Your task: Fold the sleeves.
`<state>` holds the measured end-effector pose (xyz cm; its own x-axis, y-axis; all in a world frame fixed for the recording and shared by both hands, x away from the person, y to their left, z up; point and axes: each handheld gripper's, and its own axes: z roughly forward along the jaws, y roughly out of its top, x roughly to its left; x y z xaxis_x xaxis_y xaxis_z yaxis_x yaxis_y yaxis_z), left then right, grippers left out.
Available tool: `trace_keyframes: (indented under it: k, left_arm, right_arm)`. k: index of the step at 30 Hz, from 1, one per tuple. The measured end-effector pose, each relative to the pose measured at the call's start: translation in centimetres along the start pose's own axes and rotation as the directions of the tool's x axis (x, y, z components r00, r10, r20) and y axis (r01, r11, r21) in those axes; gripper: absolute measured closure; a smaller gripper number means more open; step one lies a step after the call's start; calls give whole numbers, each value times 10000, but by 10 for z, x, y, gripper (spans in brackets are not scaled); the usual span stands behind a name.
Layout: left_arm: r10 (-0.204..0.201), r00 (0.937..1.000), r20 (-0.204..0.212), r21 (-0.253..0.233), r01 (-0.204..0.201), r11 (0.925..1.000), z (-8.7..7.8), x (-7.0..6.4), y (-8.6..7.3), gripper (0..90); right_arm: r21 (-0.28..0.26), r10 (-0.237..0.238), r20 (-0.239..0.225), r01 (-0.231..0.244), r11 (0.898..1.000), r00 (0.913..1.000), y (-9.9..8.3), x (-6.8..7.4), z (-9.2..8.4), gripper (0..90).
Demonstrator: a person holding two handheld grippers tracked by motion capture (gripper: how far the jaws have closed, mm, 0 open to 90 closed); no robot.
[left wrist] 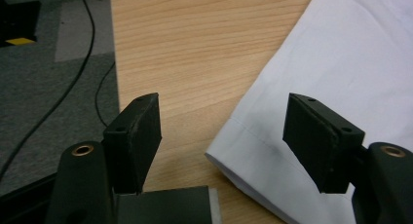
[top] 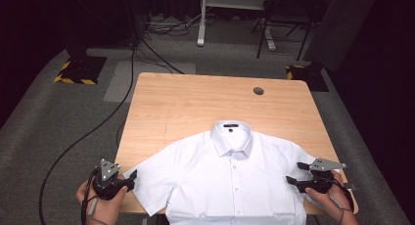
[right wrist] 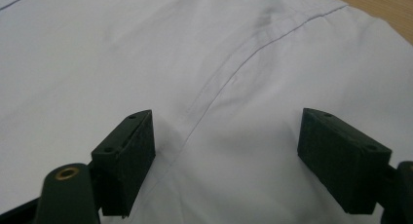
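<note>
At far left of the high view, the left gripper (top: 131, 178) is held in the person's left hand (top: 100, 205) at the near left corner of the wooden table (top: 195, 102). In the left gripper view, its jaws stand wide apart over the hem corner of the left sleeve (left wrist: 272, 151), without pressing on the cloth. The white short-sleeved shirt (top: 230, 186) is spread flat, front up and buttoned, on the near half of the table, its collar (top: 231, 132) pointing away from the person. At right, the right gripper (top: 295, 173) is held by the right hand (top: 325, 198) over the other sleeve. In the right gripper view, wide jaws straddle the shoulder seam (right wrist: 229, 78), gripping nothing.
</note>
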<state>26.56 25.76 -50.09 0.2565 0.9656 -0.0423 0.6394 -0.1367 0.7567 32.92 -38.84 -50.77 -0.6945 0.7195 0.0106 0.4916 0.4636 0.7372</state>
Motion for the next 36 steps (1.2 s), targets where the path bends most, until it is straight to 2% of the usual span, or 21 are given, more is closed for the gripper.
trace_keyframes:
  k: [1, 3, 8, 12, 13, 16, 18, 22, 25, 31, 36]
  left_arm:
    - [-9, 10000, 29, 60, 9, 10000, 0, 0, 0, 303]
    - [-9, 10000, 0, 242, 9, 9997, 1, 1, -2, 320]
    - [-191, 9994, 289, 395, 180, 9991, 0, 1, -3, 463]
    - [-380, 9986, 363, 757, 352, 9965, -5, -2, -1, 667]
    - [-380, 9987, 329, 721, 355, 9968, -7, -3, -1, 746]
    - [-293, 9992, 285, 520, 278, 9983, -14, -3, 2, 854]
    - [-282, 9991, 328, 219, 275, 9994, -19, -6, 5, 877]
    - [-29, 9996, 280, -88, 31, 10000, -26, -11, 11, 887]
    - [107, 9991, 417, -541, -84, 9985, -34, -17, 17, 888]
    - [702, 9952, 681, -1396, -601, 9884, -53, -36, 34, 889]
    - [1218, 9877, 978, -1966, -1008, 9753, -64, -54, 49, 889]
  right_arm:
    - [7, 10, 3, -10, 10000, 10000, 0, 0, 0, 211]
    - [7, 10, 6, -10, 10000, 10000, 0, 0, 0, 211]
    - [7, 8, 6, -8, 10000, 10000, 0, 0, 0, 211]
    - [6, 4, 7, -4, 10000, 10000, 0, 0, 0, 211]
    - [9, 7, 6, -7, 10000, 10000, 0, 0, 0, 211]
    - [3, 4, 5, -4, 10000, 10000, 0, 0, 0, 211]
    - [6, 3, 7, -3, 10000, 10000, 0, 0, 0, 211]
    - [6, 1, 6, -1, 10000, 10000, 0, 0, 0, 211]
    - [6, 2, 6, -2, 10000, 10000, 0, 0, 0, 211]
    - [6, -1, 10, 1, 10000, 10000, 0, 0, 0, 211]
    - [5, -6, 14, 6, 10000, 10000, 0, 0, 0, 211]
